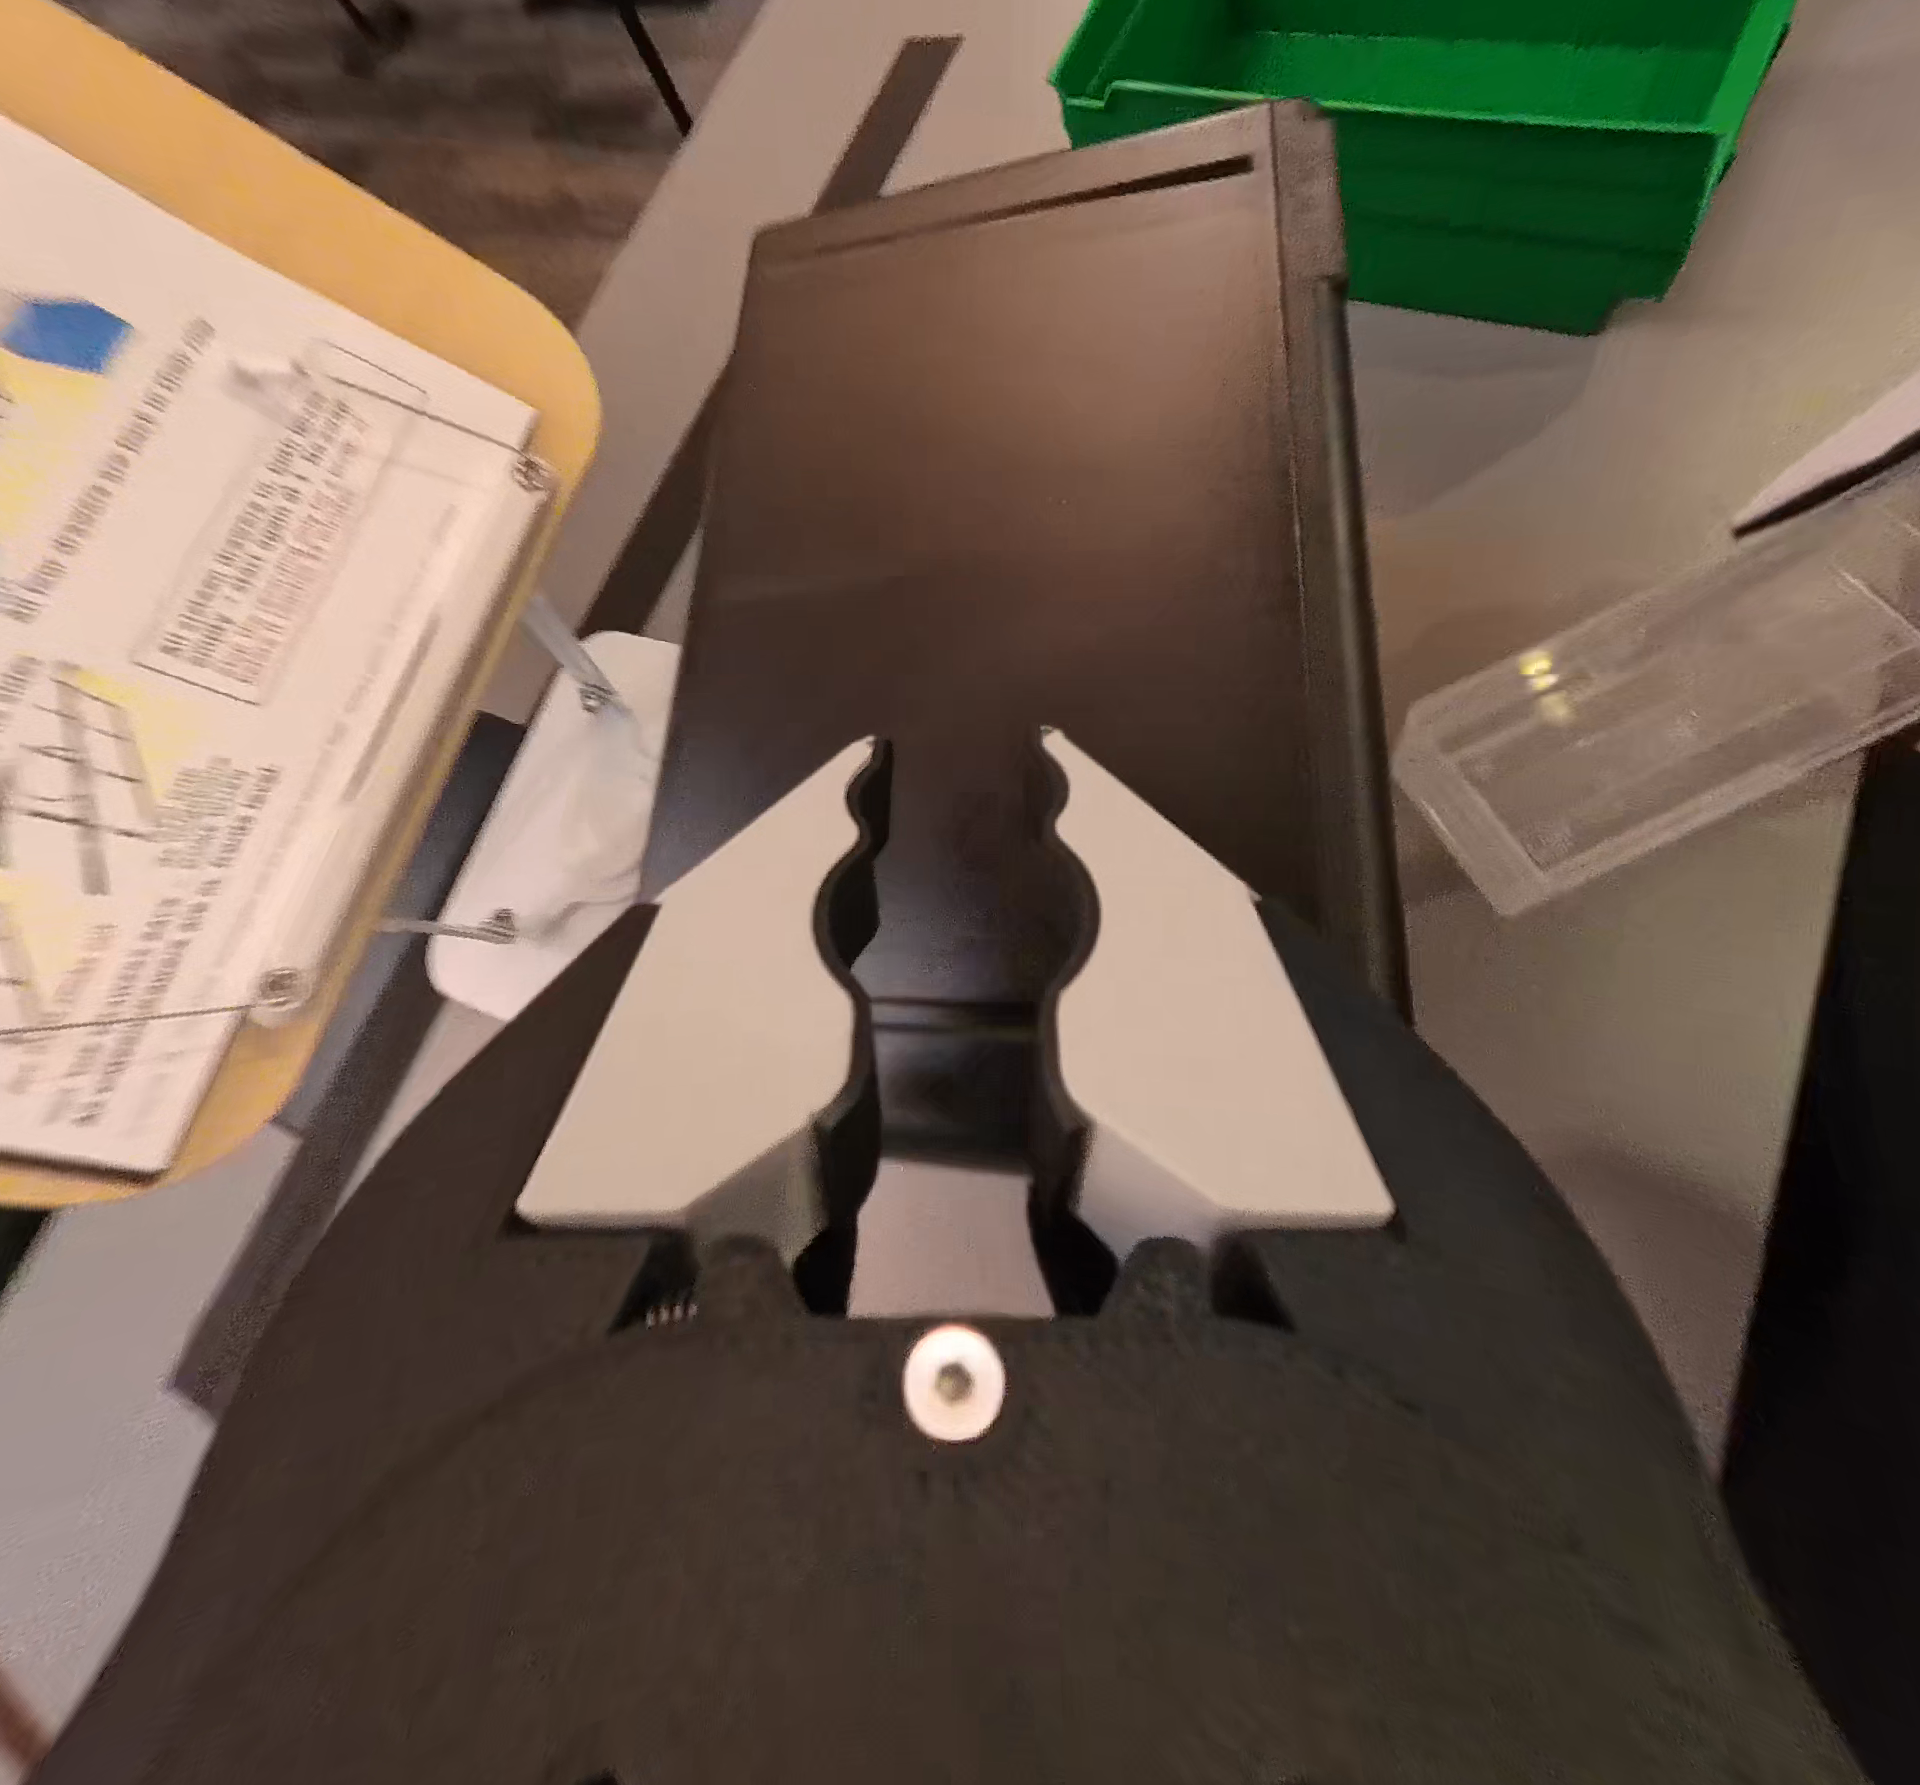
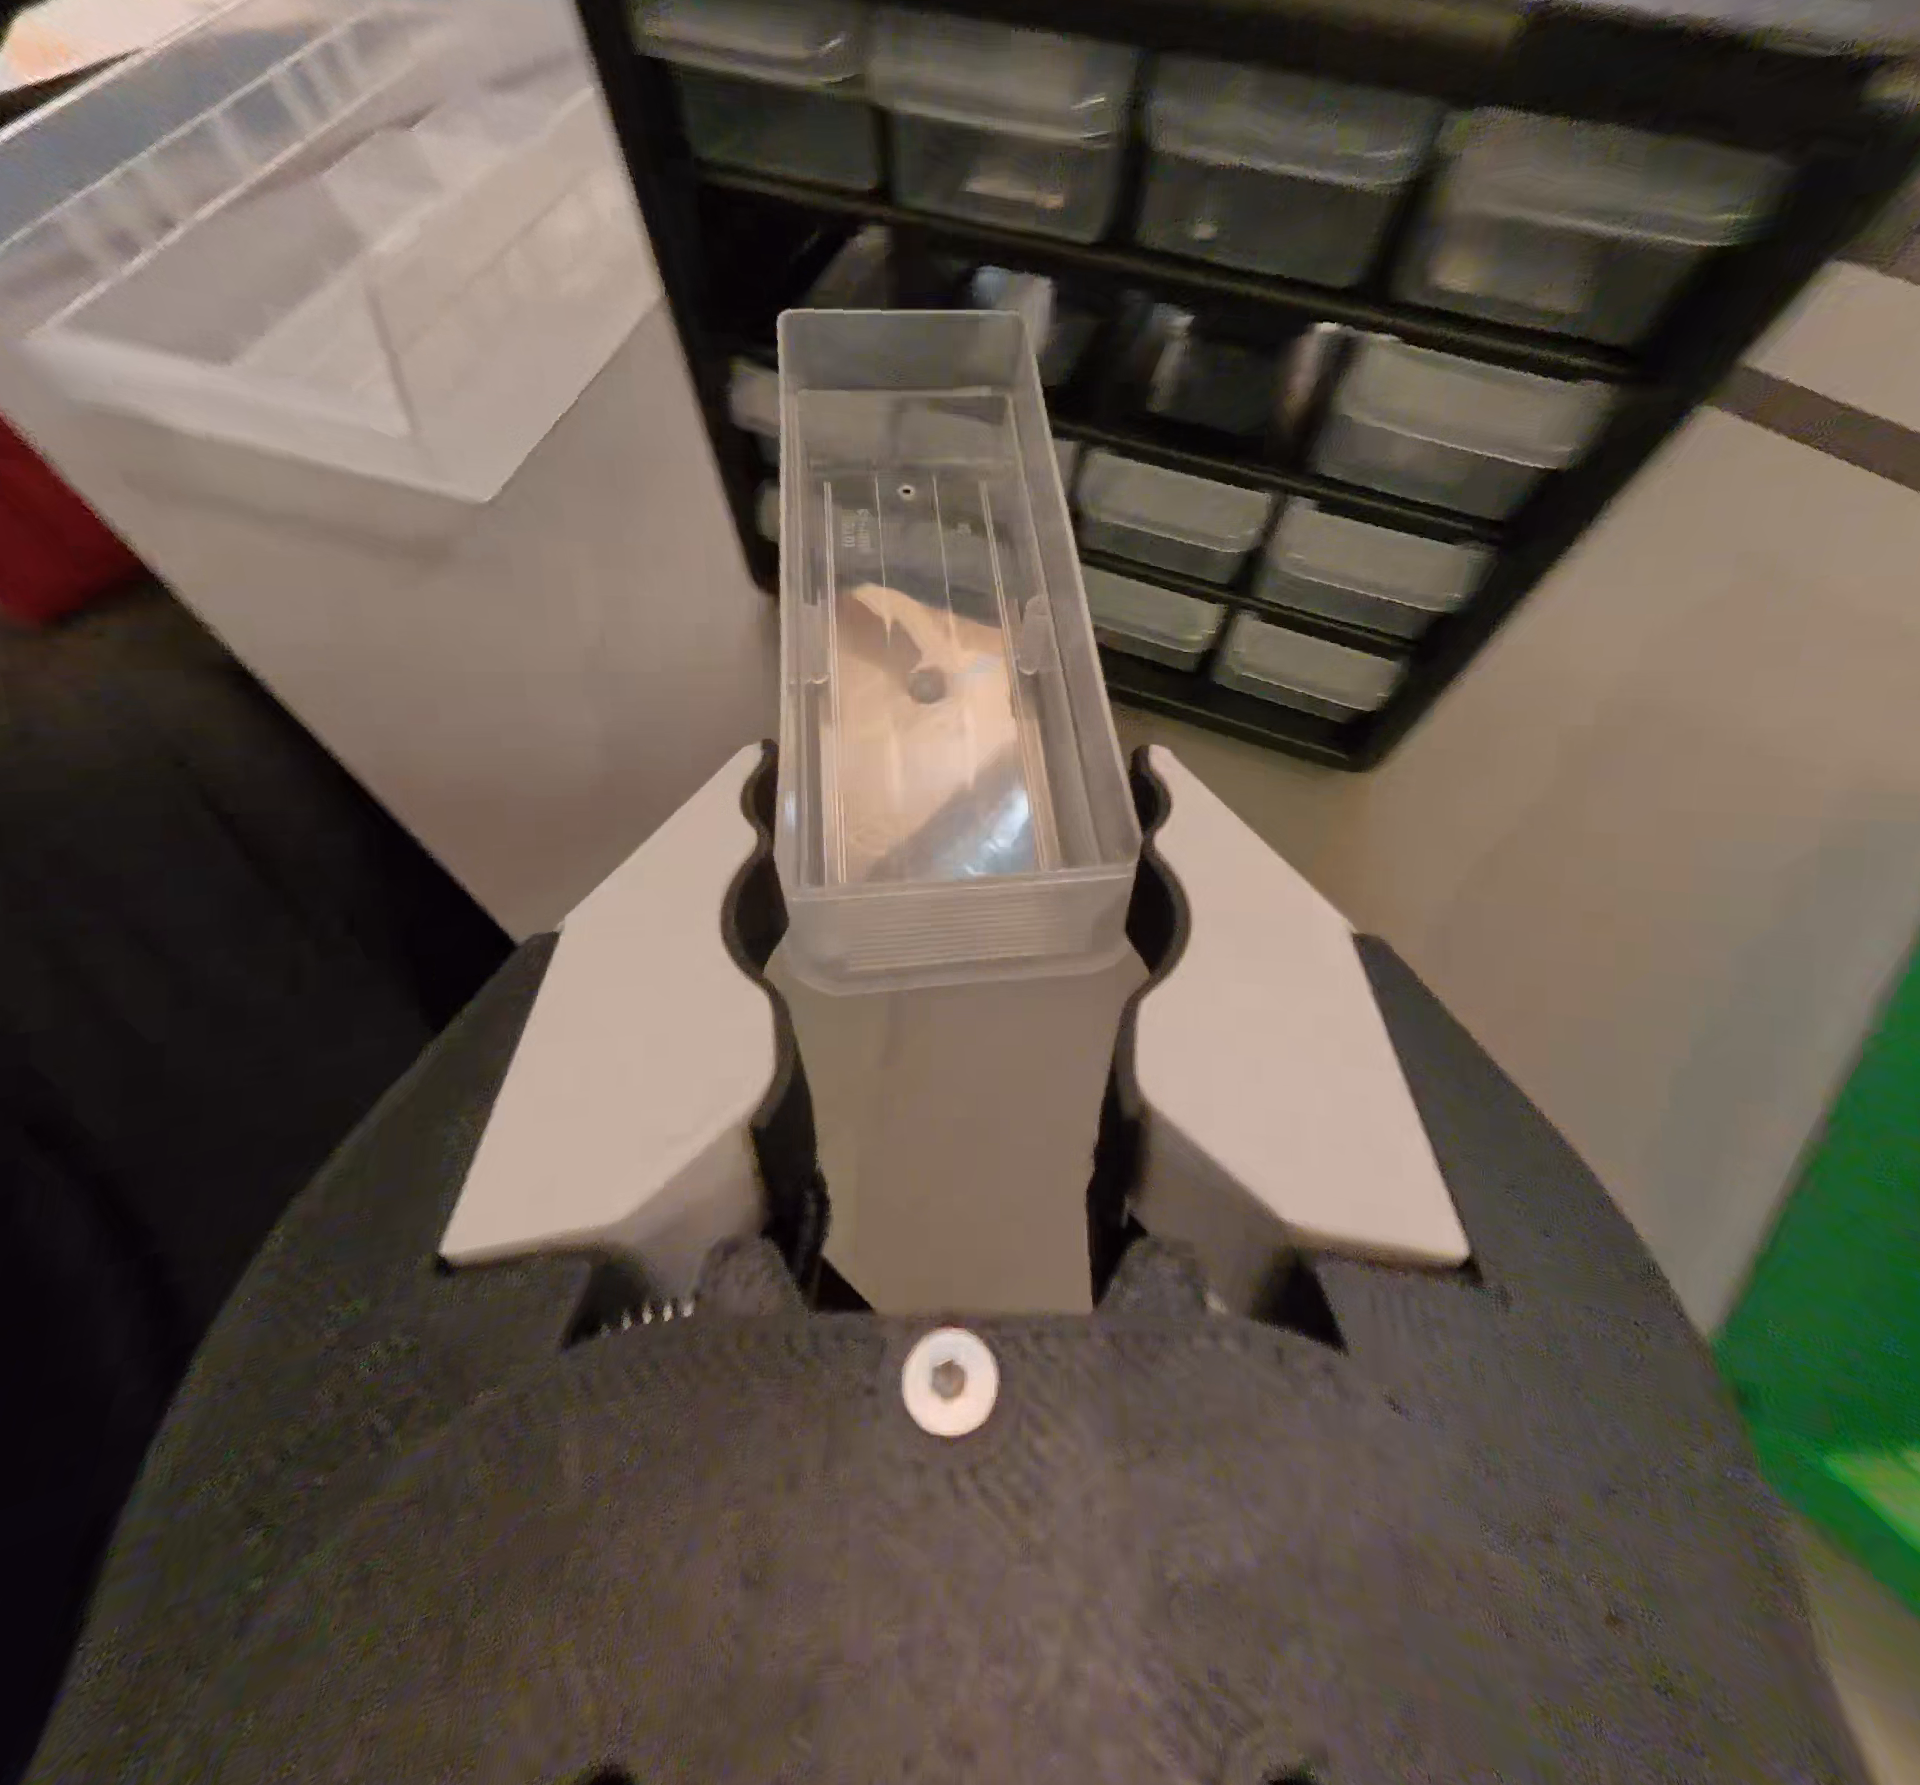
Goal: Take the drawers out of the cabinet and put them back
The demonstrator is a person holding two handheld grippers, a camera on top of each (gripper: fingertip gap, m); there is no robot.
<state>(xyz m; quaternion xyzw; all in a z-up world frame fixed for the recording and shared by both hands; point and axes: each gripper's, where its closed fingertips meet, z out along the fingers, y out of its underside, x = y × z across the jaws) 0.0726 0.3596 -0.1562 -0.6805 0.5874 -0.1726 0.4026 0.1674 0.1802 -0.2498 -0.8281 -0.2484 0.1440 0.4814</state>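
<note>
The black cabinet (image 2: 1558,0) with several rows of small clear drawers stands on the pale table (image 2: 1558,904). One slot in its second row (image 2: 1216,364) looks dark and open. My right gripper (image 2: 951,759) is shut on a clear empty drawer (image 2: 925,592), held level with its far end near the cabinet's left column. I cannot tell if it is inside a slot. In the left wrist view my left gripper (image 1: 961,748) lies over the cabinet's black top (image 1: 1018,488), narrowly closed on a black ridge at its near edge. The held drawer (image 1: 1662,727) shows at the right.
A green bin (image 1: 1455,73) stands behind the cabinet and shows again at the right (image 2: 1839,1320). A yellow board with a printed sheet (image 1: 260,592) lies left of it. A clear compartment box (image 2: 312,281) and a red object (image 2: 42,530) sit at the left.
</note>
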